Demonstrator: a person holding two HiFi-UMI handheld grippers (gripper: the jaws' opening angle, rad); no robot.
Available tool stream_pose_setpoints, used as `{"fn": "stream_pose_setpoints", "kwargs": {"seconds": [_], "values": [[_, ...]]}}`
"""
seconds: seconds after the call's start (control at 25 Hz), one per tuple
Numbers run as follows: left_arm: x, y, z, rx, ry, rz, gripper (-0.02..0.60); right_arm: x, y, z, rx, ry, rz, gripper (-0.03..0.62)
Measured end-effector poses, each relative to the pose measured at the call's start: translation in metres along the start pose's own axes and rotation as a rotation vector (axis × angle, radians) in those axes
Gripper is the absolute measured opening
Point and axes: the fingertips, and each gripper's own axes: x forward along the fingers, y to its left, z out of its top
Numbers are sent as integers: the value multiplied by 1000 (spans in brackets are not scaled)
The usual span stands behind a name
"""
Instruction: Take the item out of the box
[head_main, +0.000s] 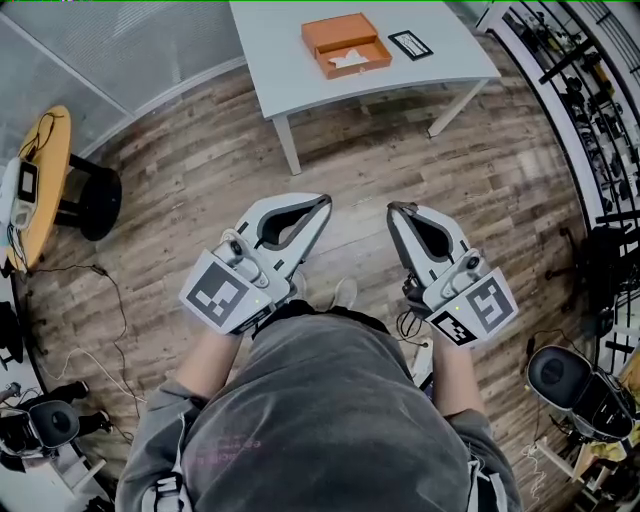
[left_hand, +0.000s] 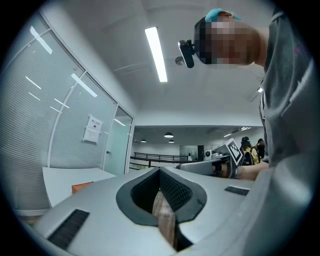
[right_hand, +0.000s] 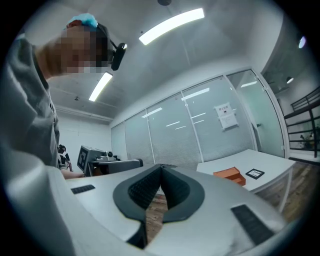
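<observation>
An open orange box (head_main: 345, 44) lies on the white table (head_main: 290, 70) far ahead of me, with a white item (head_main: 350, 59) inside it. The box also shows small in the left gripper view (left_hand: 81, 187) and in the right gripper view (right_hand: 230, 175). I hold both grippers side by side at waist height over the wooden floor, well short of the table. The left gripper (head_main: 322, 201) (left_hand: 160, 170) is shut with nothing between its jaws. The right gripper (head_main: 399, 208) (right_hand: 161, 167) is shut and empty too.
A black marker card (head_main: 410, 44) (right_hand: 255, 173) lies on the table beside the box. A round yellow side table (head_main: 40, 180) with devices and a black stool (head_main: 95, 200) stand at the left, with cables on the floor. Black railing (head_main: 580, 90) and equipment line the right side.
</observation>
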Motion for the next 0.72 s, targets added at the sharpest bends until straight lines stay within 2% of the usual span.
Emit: {"fn": "stream_pose_setpoints", "kwargs": {"seconds": [0.44, 0.72], "values": [[32, -17, -19, 3, 47, 42, 9, -25, -33, -8, 50, 10, 59, 2], [52, -23, -31, 5, 65, 64, 9, -44, -62, -8, 61, 2, 54, 2]]}}
